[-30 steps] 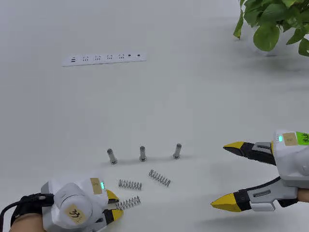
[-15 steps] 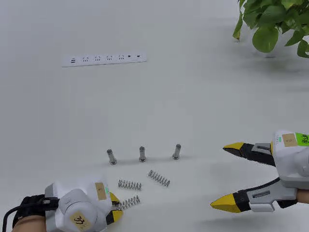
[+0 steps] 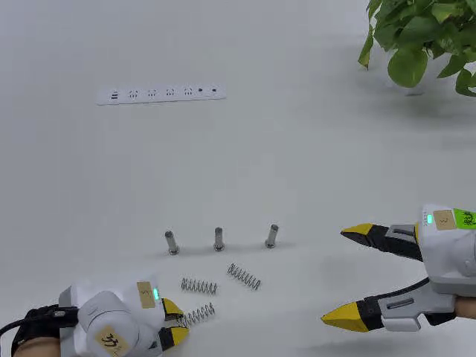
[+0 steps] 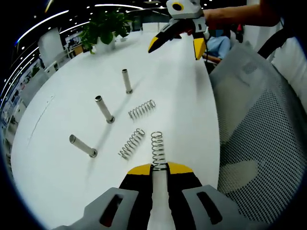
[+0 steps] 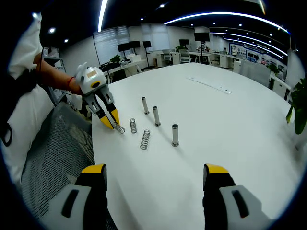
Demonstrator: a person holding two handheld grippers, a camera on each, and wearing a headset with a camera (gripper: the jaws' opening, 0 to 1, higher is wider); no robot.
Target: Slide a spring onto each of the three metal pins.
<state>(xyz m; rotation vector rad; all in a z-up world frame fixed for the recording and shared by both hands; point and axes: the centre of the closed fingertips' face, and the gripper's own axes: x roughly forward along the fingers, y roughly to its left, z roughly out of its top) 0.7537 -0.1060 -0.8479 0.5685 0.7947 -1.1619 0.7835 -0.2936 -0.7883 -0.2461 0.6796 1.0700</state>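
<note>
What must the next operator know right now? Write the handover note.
Left gripper: shut on the end of the nearest spring.
Right gripper: open, holding nothing, off to the side of the pins.
Pins: left pin, middle pin and right pin stand upright in a row on the table, all bare.
Two loose springs lie in front of them.
Done: no spring fitted.
Left: all three, probably starting with the gripped one.

Pins: smooth grey metal is seen, faintly shiny.
Springs: thin metal wire.
Table: white, smooth, matt.
Right gripper: white plastic shell.
</note>
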